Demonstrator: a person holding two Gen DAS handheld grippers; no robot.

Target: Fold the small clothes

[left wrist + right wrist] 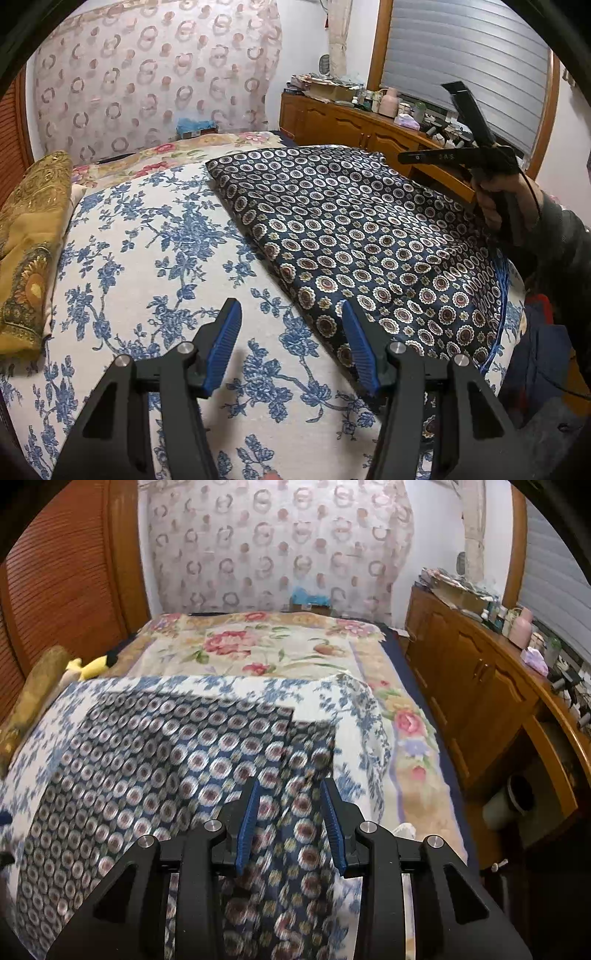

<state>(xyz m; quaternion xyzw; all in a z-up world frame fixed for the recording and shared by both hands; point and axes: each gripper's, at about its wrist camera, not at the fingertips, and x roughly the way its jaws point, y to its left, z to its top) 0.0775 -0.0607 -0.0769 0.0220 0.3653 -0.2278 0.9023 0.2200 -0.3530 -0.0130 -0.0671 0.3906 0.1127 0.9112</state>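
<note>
A dark blue garment (351, 236) printed with white-ringed circles lies folded flat on a white sheet with blue flowers (147, 240) spread over the bed. My left gripper (290, 306) hovers open over the sheet, just left of the garment's near corner, with nothing between its blue pads. In the left wrist view my right gripper (428, 122) is held up in a hand (491, 206) above the garment's far right edge. The right wrist view shows the right gripper (290, 782) open over the garment (166, 757). The cloth passes beneath its pads, and no cloth is pinched.
A mustard patterned cushion (29, 251) lies at the sheet's left edge. A rose-patterned blanket (258, 646) covers the far half of the bed, with a yellow plush toy (92, 666) at its left. A cluttered wooden cabinet (480, 686) runs along the right, and a louvred wooden panel (55, 572) stands on the left.
</note>
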